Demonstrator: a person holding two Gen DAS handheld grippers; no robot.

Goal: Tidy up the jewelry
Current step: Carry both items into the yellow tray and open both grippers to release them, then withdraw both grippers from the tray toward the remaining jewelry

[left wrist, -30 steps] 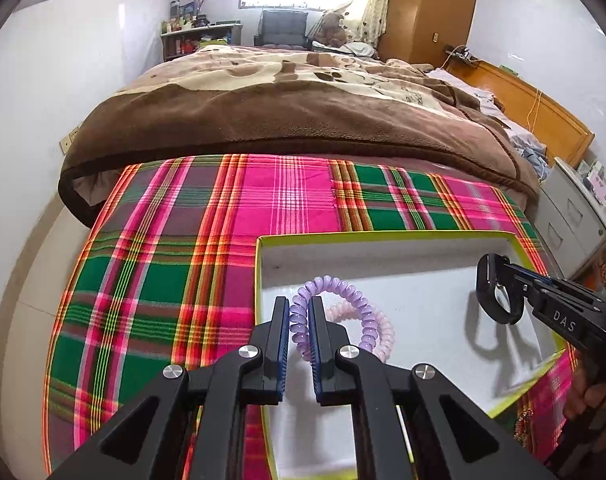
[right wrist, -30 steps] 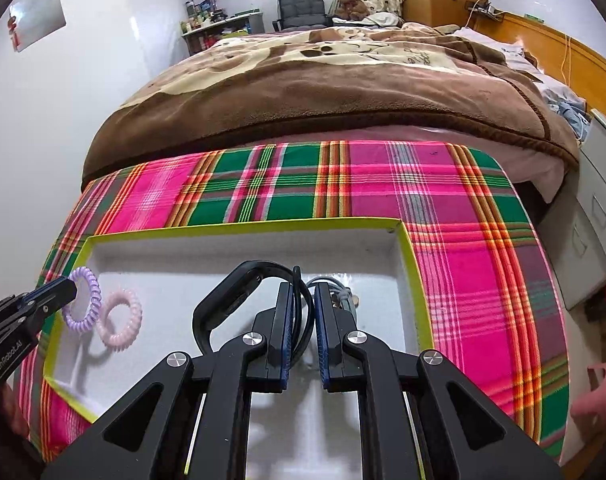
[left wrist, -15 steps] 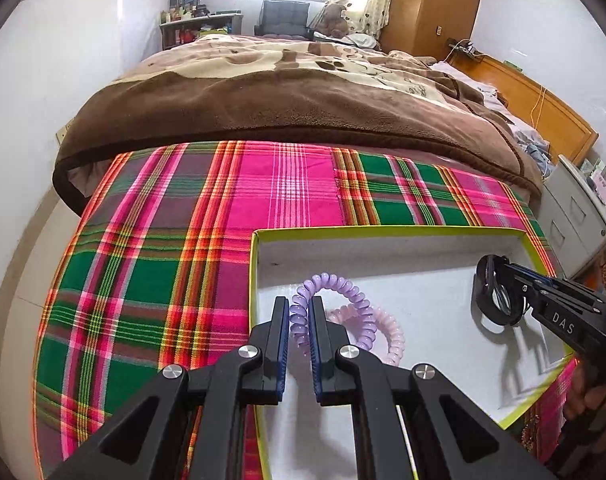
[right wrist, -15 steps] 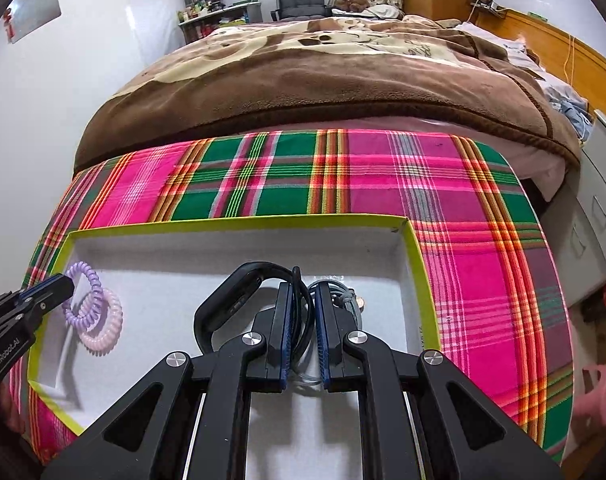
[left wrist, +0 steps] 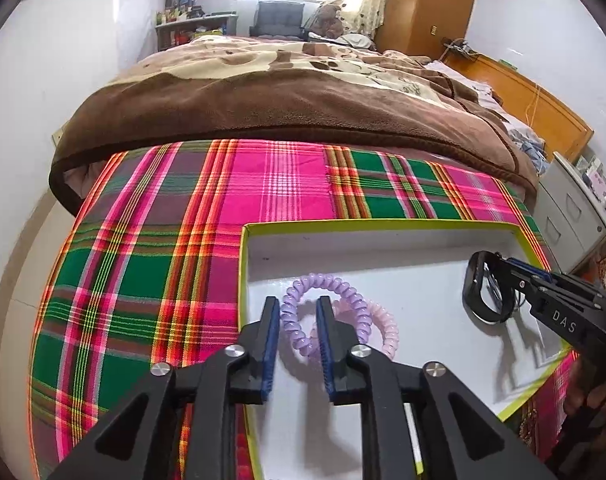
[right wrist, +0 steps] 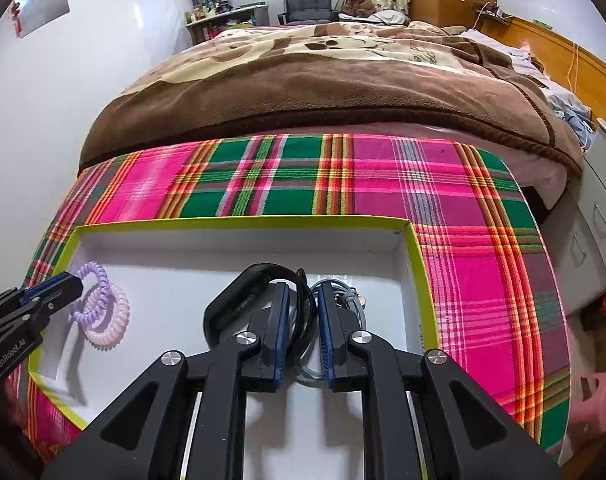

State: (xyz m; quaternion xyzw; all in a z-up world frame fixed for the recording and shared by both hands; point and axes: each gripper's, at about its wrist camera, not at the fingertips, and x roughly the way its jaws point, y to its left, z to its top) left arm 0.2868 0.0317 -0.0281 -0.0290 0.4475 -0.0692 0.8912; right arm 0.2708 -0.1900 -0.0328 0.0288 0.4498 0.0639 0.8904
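The purple coil (left wrist: 303,312) is straddled by the parted left gripper (left wrist: 299,320), gripping nothing; snagging it on withdrawal is risked, toward 6 o'clock.

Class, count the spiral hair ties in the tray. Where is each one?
2. The purple tie lies in the tray's left part, between the left gripper's open jaws. The pink tie lies against it, partly underneath. None seem hidden.

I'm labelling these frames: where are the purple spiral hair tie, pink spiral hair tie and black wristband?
purple spiral hair tie (left wrist: 299,330), left wrist view, lower-left coils.
pink spiral hair tie (right wrist: 110,330), right wrist view, lower coils.
black wristband (right wrist: 239,294), right wrist view, left curve.
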